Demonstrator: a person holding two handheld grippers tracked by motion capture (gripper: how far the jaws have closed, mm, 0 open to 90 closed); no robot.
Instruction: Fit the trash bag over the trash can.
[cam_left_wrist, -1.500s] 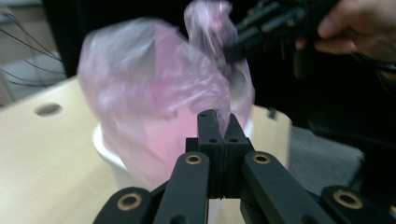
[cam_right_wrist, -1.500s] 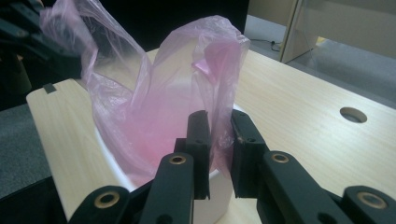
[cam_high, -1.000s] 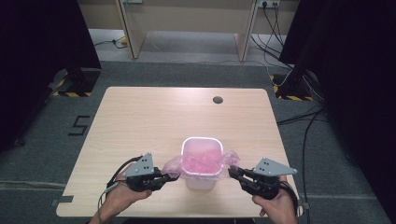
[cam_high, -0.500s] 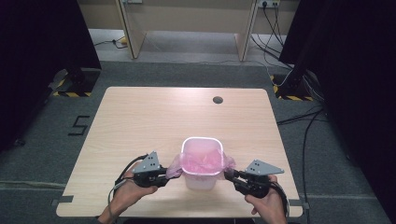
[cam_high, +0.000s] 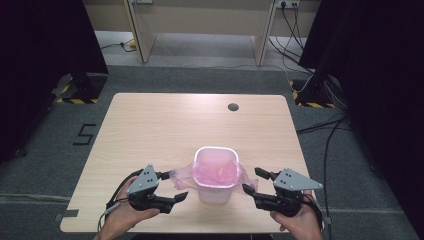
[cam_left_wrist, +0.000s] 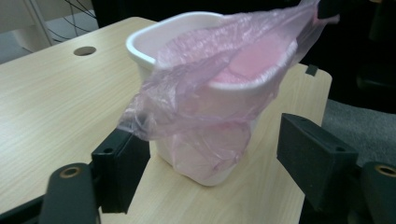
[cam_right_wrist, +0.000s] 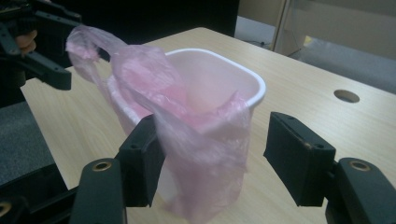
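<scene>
1. High view: a white bin (cam_high: 216, 175) lined with a pink plastic bag (cam_high: 216, 170) stands on the near middle of the wooden table (cam_high: 165, 130). The left gripper (cam_high: 172, 187) sits just left of it and the right gripper (cam_high: 252, 181) just right, each with jaws spread apart and holding nothing. Bag flaps spill over the rim toward both grippers. A round cable hole (cam_high: 233, 106) lies well behind the bin; a floor mark (cam_high: 84, 134) shows left of the table.
2. Left gripper view: the bag (cam_left_wrist: 205, 93) drapes down the bin (cam_left_wrist: 224, 100) wall, its loose flap hanging just above the open left jaw; whether it touches is unclear. Bare tabletop (cam_left_wrist: 51, 98) lies beside it.
3. Right gripper view: a bag (cam_right_wrist: 205, 140) flap hangs between the parted jaws, in front of the bin (cam_right_wrist: 224, 74), whose pale inside is visible. The left gripper (cam_right_wrist: 70, 51) shows beyond, by the far flap.
</scene>
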